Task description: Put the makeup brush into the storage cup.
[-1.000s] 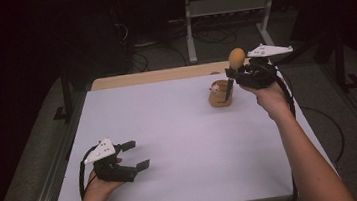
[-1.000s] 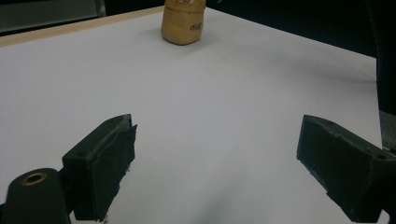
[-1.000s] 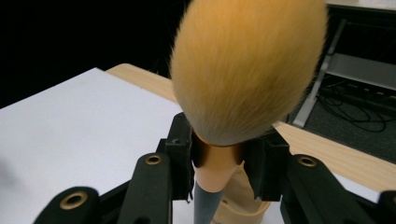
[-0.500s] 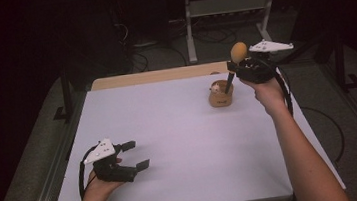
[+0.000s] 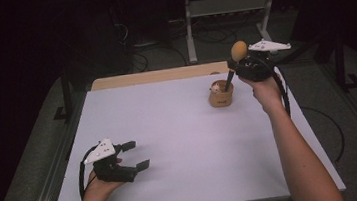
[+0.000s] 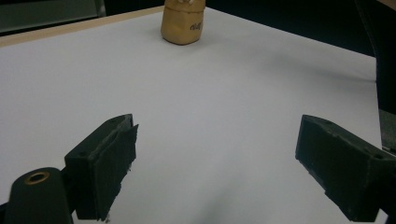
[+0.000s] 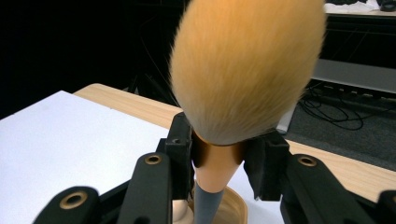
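Above the tan cup [image 5: 221,97], fluffy orange brush [image 7: 245,70] between clenched right gripper [image 7: 219,158] fingers; left gripper [image 6: 224,163] released.

The table [image 5: 171,146] has a plain white top, with a pale wood strip along its 12 o'clock edge. At about 1 o'clock on it stands a tan holder [image 5: 221,95] with small dark lettering on its side. The brush [image 7: 243,70] has golden-orange bristles, a copper-toned collar and a dark grey handle. The left gripper [image 5: 137,155] at 7 o'clock and the right gripper [image 5: 236,67] at 1 o'clock are both black, each topped with a light grey plate; brass-coloured rivets dot their jaws. The floor [image 5: 32,161] is dark grey.
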The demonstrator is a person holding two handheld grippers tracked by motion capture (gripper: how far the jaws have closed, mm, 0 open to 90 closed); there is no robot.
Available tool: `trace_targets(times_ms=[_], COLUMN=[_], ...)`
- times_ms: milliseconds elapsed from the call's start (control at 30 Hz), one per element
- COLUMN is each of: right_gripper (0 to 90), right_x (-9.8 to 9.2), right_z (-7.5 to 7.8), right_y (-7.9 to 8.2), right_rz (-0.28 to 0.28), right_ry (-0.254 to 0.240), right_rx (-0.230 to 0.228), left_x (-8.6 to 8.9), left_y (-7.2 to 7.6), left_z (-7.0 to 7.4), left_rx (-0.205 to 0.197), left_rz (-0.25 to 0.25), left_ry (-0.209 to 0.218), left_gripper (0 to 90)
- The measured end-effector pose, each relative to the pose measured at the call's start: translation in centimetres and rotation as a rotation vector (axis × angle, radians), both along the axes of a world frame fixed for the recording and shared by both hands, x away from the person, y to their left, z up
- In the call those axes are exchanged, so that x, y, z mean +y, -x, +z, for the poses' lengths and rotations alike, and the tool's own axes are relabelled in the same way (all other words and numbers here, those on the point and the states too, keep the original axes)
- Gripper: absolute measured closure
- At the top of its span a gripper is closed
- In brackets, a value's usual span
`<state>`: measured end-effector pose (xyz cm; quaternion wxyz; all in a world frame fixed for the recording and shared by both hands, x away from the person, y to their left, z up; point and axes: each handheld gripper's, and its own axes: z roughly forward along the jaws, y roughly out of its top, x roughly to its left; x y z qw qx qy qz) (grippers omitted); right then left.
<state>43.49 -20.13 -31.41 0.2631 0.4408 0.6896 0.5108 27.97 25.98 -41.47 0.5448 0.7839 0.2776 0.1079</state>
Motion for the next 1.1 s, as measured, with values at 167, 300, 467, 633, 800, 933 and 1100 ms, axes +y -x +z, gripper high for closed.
trace_targets(times_ms=[167,300,467,633,800,933,1100], right_gripper=[64.1,64.1,64.1,64.1,64.0,64.0,63.7], right_x=[0.3,0.4,0.7,0.7,0.9,1.0,1.1], right_z=[-0.7,-1.0,-1.5,-2.0,-2.4,-2.6,-2.9], right_y=[-0.6,-0.9,-1.3,-1.6,-1.9,-2.0,-2.2], right_rz=[-0.014,-0.02,-0.025,-0.034,-0.031,-0.037,-0.03], right_ry=[0.028,0.029,0.052,0.064,0.091,0.089,0.099], right_rx=[0.012,0.018,0.031,0.045,0.064,0.076,0.092], left_x=[0.0,0.0,0.0,0.0,0.0,0.0,0.0], left_y=[0.0,0.1,0.1,0.1,0.1,0.1,0.0], left_z=[0.0,0.0,0.0,0.1,0.1,0.0,0.0], left_rx=[0.004,0.002,0.005,0.0,0.001,0.001,0.001], left_rz=[0.004,0.002,0.005,0.002,0.001,0.0,-0.001], left_ry=[0.004,0.002,0.004,0.004,0.004,0.001,0.002], left_gripper=[12.1,12.1,12.1,12.2,12.3,12.3,12.3])
